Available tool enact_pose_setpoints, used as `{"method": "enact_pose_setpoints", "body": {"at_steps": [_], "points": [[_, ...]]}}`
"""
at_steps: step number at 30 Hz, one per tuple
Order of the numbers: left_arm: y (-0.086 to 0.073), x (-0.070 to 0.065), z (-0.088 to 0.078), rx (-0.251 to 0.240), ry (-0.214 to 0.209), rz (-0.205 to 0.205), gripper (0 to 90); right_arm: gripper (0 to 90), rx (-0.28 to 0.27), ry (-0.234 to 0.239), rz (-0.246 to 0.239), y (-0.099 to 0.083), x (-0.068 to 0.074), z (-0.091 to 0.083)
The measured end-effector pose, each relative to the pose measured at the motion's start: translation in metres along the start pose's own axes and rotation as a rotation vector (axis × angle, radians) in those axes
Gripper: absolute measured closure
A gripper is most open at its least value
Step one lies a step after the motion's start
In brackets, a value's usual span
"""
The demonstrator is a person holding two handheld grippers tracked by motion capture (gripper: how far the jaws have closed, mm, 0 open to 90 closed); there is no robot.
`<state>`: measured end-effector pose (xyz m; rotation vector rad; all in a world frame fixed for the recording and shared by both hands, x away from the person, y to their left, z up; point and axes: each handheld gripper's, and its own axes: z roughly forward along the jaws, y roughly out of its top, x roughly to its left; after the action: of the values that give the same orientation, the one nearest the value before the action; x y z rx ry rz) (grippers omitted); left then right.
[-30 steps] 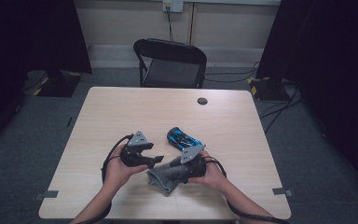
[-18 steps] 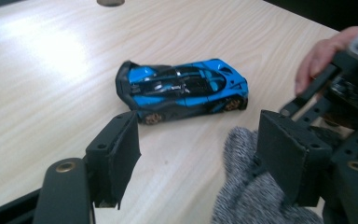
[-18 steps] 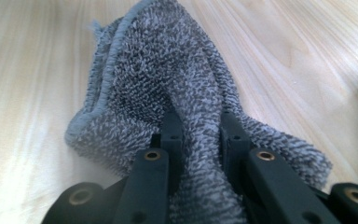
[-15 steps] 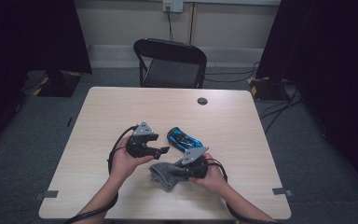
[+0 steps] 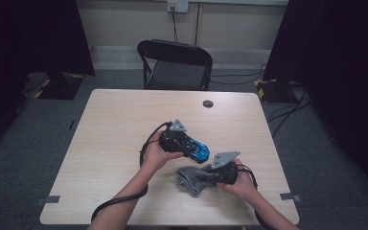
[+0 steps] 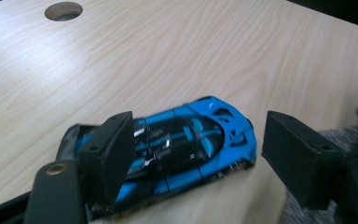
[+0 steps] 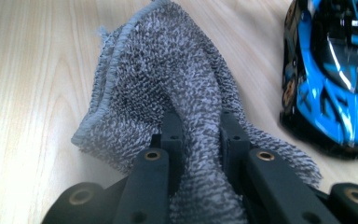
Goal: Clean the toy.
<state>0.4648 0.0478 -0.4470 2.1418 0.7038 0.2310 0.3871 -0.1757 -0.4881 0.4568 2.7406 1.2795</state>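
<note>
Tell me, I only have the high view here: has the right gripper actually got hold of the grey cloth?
Observer: Yes. In the right gripper view, the right gripper has its jaws pinched on a fold of the grey cloth.
Operator: And the left one, is it gripping the blue toy car?
Observer: Not yet. In the left gripper view, the left gripper has its jaws spread on either side of the blue toy car, which lies on the table; they have just been opening.
Operator: Is the cloth touching the car?
Observer: In the right gripper view a strip of bare table shows between them.
</note>
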Motion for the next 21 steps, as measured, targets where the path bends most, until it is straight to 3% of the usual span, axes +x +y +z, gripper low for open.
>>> {"method": "enact_pose_setpoints", "body": {"at_steps": [6,11,18,21], "points": [[0.0,0.004,0.018,0.024,-0.01,0.017,20.1,76.4,0.001,0.005,0.007,-0.003,-0.003,0.0],[-0.003,0.005,0.029,0.051,0.016,0.045,20.3,76.3,-0.003,0.015,0.013,-0.005,-0.005,0.001],[-0.006,0.006,0.038,0.043,0.017,0.071,19.4,76.4,-0.002,0.026,0.022,-0.007,-0.007,0.002],[-0.009,0.006,0.042,0.04,0.012,0.111,15.3,76.4,-0.005,0.029,0.026,-0.007,-0.008,0.002]]}}
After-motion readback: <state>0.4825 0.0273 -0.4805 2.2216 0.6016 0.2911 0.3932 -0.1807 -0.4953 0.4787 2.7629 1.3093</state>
